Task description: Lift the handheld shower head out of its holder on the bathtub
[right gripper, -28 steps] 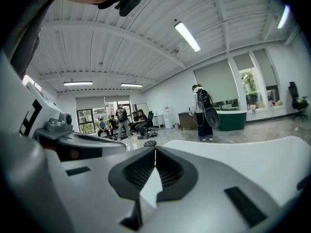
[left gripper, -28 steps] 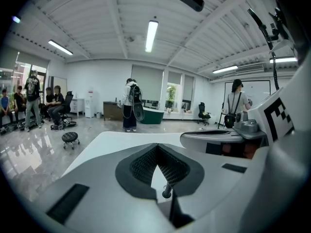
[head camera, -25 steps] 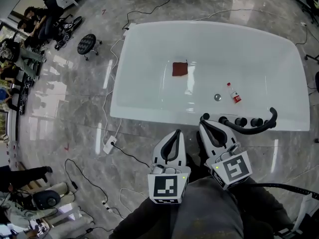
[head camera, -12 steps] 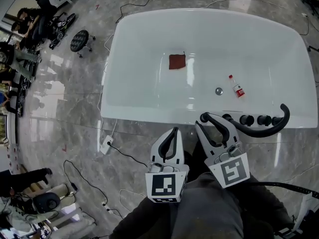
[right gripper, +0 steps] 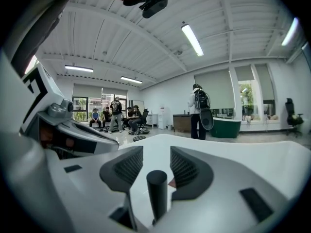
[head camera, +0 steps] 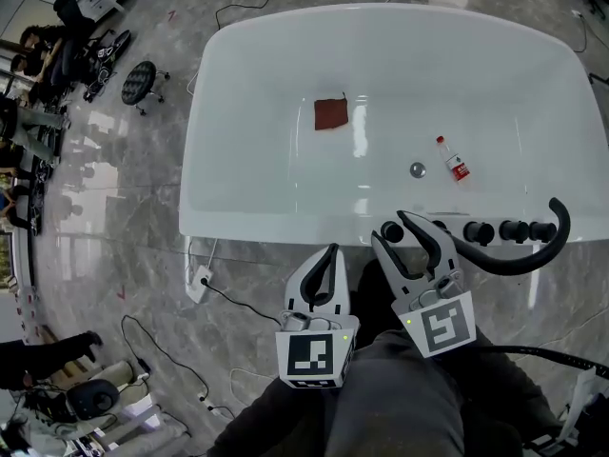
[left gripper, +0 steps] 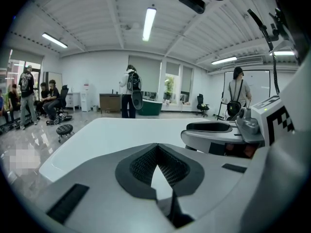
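Shower head: a black upright stick on the near rim of the bathtub, left of a row of black knobs. Right gripper: straddles the shower head, with its jaws wide, just opened, and the pads clear of it on both sides. Left gripper: jaws together with nothing between them, just beside the right gripper and short of the rim. A red cloth and a small bottle lie well apart in the bathtub.
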`<state>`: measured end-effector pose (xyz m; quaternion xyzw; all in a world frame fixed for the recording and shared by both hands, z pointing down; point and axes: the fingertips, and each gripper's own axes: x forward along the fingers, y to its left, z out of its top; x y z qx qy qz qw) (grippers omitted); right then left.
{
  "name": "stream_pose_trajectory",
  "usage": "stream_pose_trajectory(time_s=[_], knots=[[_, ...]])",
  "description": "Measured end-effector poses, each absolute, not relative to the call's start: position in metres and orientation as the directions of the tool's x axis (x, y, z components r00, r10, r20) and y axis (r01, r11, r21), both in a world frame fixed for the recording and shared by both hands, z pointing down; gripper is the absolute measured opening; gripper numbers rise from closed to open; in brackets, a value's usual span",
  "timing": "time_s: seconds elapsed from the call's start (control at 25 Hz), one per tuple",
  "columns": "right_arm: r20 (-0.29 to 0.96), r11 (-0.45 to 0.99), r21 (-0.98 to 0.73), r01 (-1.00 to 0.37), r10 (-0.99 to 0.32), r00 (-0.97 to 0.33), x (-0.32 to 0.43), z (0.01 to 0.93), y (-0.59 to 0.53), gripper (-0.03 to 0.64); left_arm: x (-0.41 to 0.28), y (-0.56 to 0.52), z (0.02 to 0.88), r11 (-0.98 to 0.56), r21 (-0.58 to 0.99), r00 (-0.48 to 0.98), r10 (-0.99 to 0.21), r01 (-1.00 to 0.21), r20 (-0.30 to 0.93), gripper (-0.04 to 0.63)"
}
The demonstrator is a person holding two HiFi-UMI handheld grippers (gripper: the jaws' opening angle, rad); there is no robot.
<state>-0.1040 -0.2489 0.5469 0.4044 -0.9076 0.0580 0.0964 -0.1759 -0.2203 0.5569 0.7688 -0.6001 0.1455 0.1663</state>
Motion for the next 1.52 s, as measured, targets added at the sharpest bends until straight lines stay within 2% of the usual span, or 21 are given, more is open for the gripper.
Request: stream_pose_trajectory(time_s=[0.96,1.36,1.52], knots=[[0.378,0.651,-0.081,-0.755,-0.681,-0.627,-0.104,0.648,-0.253,0.155,-0.184,-0.237,0.622,-0.225,0.081,0.235,-0.833,-0.971,0.500,0.003],[0.396,0.655,-0.038,-0.755,-0.684,-0.613,-0.101,0.650,-0.253,0.140,-0.186,-0.232,0.620,-0.216,0.084,0.229,-0.833,-0.973,0.504,0.003],[0.352,0.656,-0.011,-0.754,-0.704,-0.617,-0.102,0.634,-0.254,0.137,-0.185,-0.232,0.614,-0.216,0.083,0.228,-0.836,-0.973,0.499,0.003]])
